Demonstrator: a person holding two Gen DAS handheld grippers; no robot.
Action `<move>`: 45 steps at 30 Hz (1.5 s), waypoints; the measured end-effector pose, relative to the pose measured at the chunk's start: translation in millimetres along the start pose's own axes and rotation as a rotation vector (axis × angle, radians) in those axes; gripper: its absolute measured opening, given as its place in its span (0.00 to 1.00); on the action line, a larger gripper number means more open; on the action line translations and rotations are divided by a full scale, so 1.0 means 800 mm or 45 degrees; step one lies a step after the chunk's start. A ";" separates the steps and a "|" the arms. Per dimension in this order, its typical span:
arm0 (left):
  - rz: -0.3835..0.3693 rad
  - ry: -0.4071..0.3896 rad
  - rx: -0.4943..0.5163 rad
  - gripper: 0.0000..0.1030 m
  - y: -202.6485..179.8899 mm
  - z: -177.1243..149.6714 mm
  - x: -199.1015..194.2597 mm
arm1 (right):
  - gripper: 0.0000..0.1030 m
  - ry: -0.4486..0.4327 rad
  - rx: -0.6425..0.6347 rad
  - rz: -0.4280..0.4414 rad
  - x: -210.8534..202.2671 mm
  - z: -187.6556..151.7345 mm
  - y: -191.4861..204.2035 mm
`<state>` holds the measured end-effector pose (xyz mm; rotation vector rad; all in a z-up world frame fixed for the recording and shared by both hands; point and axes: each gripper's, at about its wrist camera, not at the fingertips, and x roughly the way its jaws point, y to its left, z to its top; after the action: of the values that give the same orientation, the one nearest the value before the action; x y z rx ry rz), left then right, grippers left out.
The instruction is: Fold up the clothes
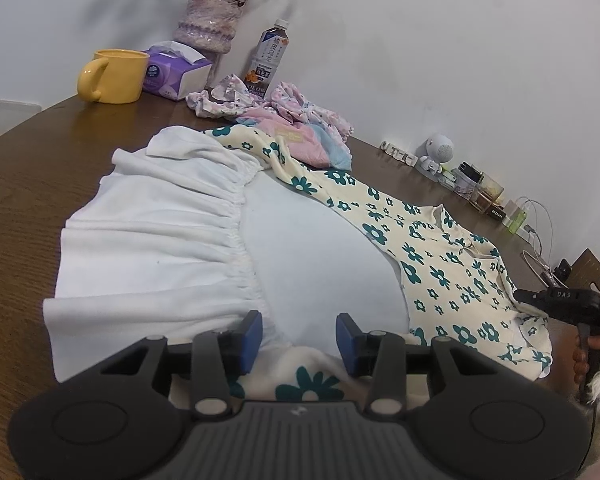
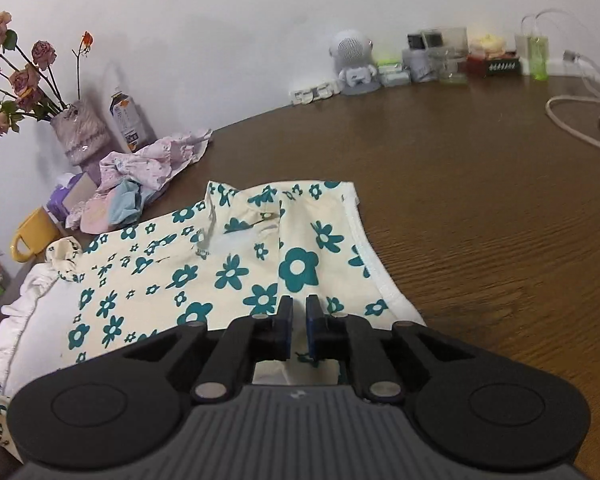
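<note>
Cream cotton printed with teal flowers, a child's dress [image 2: 236, 264] with a white ruffled skirt [image 1: 152, 240], lies spread flat on the wooden table [image 2: 480, 208], ready for folding. The left gripper [image 1: 299, 334] hovers wide apart over its near edge; the right gripper [image 2: 299, 320], nearly closed with a narrow gap, holds nothing. Crumpled clothes [image 1: 276, 116] wait behind.
</note>
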<state>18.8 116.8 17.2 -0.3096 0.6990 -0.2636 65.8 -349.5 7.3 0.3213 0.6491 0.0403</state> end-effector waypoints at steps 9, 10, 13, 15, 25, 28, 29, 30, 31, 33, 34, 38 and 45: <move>-0.011 -0.002 0.000 0.42 0.000 0.001 0.001 | 0.17 0.005 -0.026 -0.006 -0.017 -0.008 0.003; -0.008 -0.003 0.005 0.42 -0.001 0.001 0.001 | 0.17 0.019 -0.032 -0.011 -0.013 -0.011 0.004; -0.006 -0.005 0.009 0.42 -0.002 0.000 0.001 | 0.17 0.014 -0.025 0.004 -0.010 -0.009 0.004; -0.006 -0.006 0.008 0.42 -0.002 0.000 0.001 | 0.17 -0.019 -0.006 0.030 -0.014 -0.001 0.003; -0.004 -0.007 0.005 0.43 -0.003 -0.001 0.001 | 0.17 -0.063 0.043 0.006 0.015 0.036 -0.007; 0.002 -0.006 0.010 0.44 -0.005 -0.001 0.001 | 0.17 -0.057 0.056 0.014 0.007 0.027 -0.007; 0.004 -0.006 0.011 0.44 -0.005 -0.001 0.002 | 0.17 -0.055 0.060 0.016 0.005 0.025 -0.007; 0.005 -0.003 0.016 0.44 -0.006 0.000 0.002 | 0.17 -0.054 0.065 0.019 0.002 0.022 -0.006; 0.005 0.000 0.021 0.45 -0.007 0.000 0.002 | 0.17 -0.052 0.069 0.022 0.000 0.019 -0.006; 0.005 0.001 0.026 0.45 -0.006 0.000 0.002 | 0.17 -0.048 0.077 0.027 -0.005 0.013 -0.006; 0.004 -0.001 0.024 0.45 -0.006 0.000 0.002 | 0.17 -0.046 0.082 0.030 -0.008 0.011 -0.005; 0.004 -0.003 0.022 0.45 -0.006 0.000 0.003 | 0.24 -0.082 0.057 -0.040 -0.049 -0.008 0.000; 0.010 0.005 0.028 0.45 -0.007 0.001 0.003 | 0.27 -0.039 0.019 -0.063 -0.056 -0.036 0.010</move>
<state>20.5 110.6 18.5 -0.2851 0.7008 -0.2647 13.1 -340.2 14.6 0.3194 0.6270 -0.0166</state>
